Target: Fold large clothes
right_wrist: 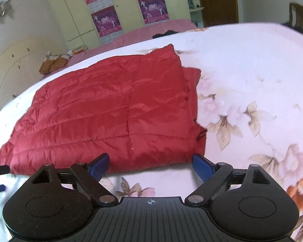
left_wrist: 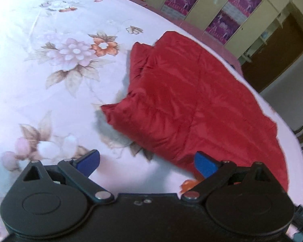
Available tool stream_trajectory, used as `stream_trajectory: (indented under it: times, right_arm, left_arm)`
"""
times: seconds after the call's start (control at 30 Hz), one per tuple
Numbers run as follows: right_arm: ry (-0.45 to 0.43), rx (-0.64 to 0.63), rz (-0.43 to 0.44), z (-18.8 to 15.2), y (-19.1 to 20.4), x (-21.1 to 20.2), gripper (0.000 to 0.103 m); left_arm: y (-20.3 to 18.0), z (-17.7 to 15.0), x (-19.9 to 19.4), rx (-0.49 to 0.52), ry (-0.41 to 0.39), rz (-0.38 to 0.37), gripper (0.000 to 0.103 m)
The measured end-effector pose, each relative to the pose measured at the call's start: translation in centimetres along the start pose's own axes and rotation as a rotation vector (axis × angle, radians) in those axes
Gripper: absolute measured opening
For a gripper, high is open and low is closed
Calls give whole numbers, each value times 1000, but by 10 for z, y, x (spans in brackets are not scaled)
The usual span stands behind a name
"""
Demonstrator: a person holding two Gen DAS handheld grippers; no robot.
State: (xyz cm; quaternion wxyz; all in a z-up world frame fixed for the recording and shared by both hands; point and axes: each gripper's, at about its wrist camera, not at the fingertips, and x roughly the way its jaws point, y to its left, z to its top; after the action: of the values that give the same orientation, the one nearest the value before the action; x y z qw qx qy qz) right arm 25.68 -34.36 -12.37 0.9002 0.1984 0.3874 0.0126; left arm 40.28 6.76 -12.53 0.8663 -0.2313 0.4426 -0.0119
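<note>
Red quilted garment (right_wrist: 115, 109) lay folded into a rough rectangle on the floral bedsheet (right_wrist: 252, 64), its layered edges stacked along the side nearest the printed flowers (the stitching ran in puffy bands across the top layer). From the left wrist view the same garment (left_wrist: 192, 100) sat ahead and to the right, with a folded corner jutting toward the middle of the sheet (left_wrist: 50, 80). The left gripper (left_wrist: 147, 164) hovered above the sheet just beside the garment's near edge, its blue pads spread wide with nothing between them. The right gripper (right_wrist: 150, 166) hung just short of the garment's near edge, jaws likewise spread apart and empty, gripping no cloth. Beyond the bed stood pale yellow cupboards (right_wrist: 74, 16) carrying purple posters (right_wrist: 107, 20).
</note>
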Motion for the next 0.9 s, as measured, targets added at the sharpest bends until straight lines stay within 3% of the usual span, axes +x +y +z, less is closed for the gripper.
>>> stream_trajectory:
  times: [0.13,0.23,0.27,0.4,0.47,0.5,0.57,0.6,0.67,0.77,0.9]
  right_arm:
    - [29,109,34,-4,-10,1,88]
    - [34,142,83,-7,-15,4,88]
    - [25,147,91,-6,-15,6,88]
    - [-18,243,175,4,-15,24,88]
    - [-38,288,194,8,-17,33,85]
    - [-49,293,190,9,-15,36,77]
    - [-35,303,205,14,-14,44,46]
    - [-27,328,218,15,-15,47,42]
    - [-22,336,220,17,-14,49,32]
    - [-23,284,211,23,-7,43,20]
    - [-20,221,216,32,-3,24,16]
  left_arm:
    - [-2,7,10,-45,-16,-43,98]
    - [-3,10,17,-66,-36,-59,91]
    - [-4,12,19,-70,-42,-67,85]
    - [0,19,27,-136,-65,-108,83]
    - [4,21,28,-169,-74,-121,75]
    - [5,22,29,-182,-77,-124,73]
    - [7,24,31,-194,-80,-119,62]
    - [7,25,33,-196,-80,-120,60]
    - [6,25,33,-199,-78,-115,42]
    - [5,26,32,-212,-76,-106,31]
    - [1,26,18,-172,-84,-98,22]
